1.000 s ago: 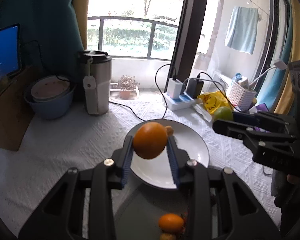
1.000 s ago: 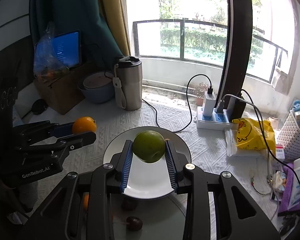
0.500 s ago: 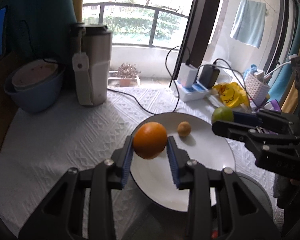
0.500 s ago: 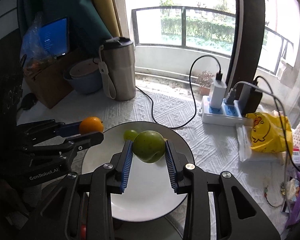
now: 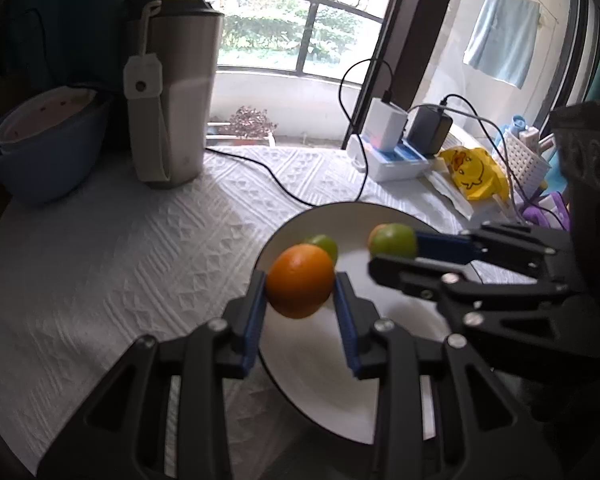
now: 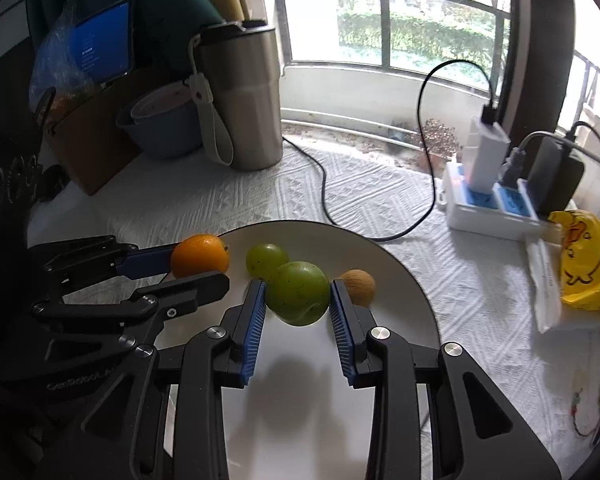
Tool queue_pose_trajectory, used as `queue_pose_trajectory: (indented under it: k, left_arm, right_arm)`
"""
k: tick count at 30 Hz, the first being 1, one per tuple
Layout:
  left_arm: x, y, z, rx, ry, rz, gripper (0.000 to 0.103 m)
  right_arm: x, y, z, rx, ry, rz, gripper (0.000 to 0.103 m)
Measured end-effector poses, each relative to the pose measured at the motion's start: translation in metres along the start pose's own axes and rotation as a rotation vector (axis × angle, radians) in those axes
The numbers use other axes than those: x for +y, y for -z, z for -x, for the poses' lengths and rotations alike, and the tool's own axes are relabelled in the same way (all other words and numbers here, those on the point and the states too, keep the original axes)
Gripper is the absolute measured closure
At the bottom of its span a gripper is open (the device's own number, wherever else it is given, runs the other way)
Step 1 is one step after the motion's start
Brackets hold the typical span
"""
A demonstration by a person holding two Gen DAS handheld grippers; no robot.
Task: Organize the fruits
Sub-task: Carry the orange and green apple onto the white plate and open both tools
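Note:
My left gripper (image 5: 300,284) is shut on an orange (image 5: 300,280) and holds it just over the left rim of the white plate (image 5: 320,384). My right gripper (image 6: 297,294) is shut on a large green fruit (image 6: 298,298) above the middle of the plate (image 6: 392,276). A small green fruit (image 6: 266,260) and a small brown fruit (image 6: 358,286) lie on the plate beyond it. In the right wrist view the left gripper (image 6: 198,264) with the orange (image 6: 199,255) shows at the plate's left edge. The right gripper (image 5: 392,250) with its green fruit (image 5: 394,240) shows at the right of the left wrist view.
A steel tumbler (image 5: 176,88) with a strap and a blue bowl (image 5: 44,148) stand at the back left on the white cloth. A power strip (image 6: 496,204) with chargers and a black cable (image 6: 324,184) lie behind the plate. A yellow duck bag (image 6: 588,260) sits to the right.
Both grippers have come down and forward over the plate with their fruits still held. The plate looks larger and nearer, and the small fruits on it have come into view.

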State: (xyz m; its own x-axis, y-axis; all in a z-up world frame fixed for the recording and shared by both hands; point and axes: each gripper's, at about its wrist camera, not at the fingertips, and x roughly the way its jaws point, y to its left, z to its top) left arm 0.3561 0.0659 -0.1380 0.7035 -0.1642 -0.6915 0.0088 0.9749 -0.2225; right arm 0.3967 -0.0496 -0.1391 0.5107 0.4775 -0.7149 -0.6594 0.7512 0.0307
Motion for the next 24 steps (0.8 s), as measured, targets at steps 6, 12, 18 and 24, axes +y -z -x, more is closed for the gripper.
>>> queue_pose_trajectory:
  k: [6,12,18,24]
  left_arm:
    - [0.003,0.0,0.0,0.003,0.015,0.018,0.067]
    - [0.004,-0.001,0.004,-0.006,0.015,0.028,0.067]
    - [0.003,-0.001,0.012,-0.015,0.003,0.032,0.067]
    - [-0.003,-0.003,0.029,-0.043,-0.007,0.022,0.066]
  right_arm:
    - [0.0,0.001,-0.013,0.013,-0.002,-0.004,0.068]
    - [-0.002,-0.002,-0.014,-0.007,0.016,-0.013,0.067]
    - [-0.003,-0.004,-0.004,-0.026,0.025,-0.015,0.065]
    - [0.0,-0.002,0.015,-0.046,0.037,-0.019,0.065]
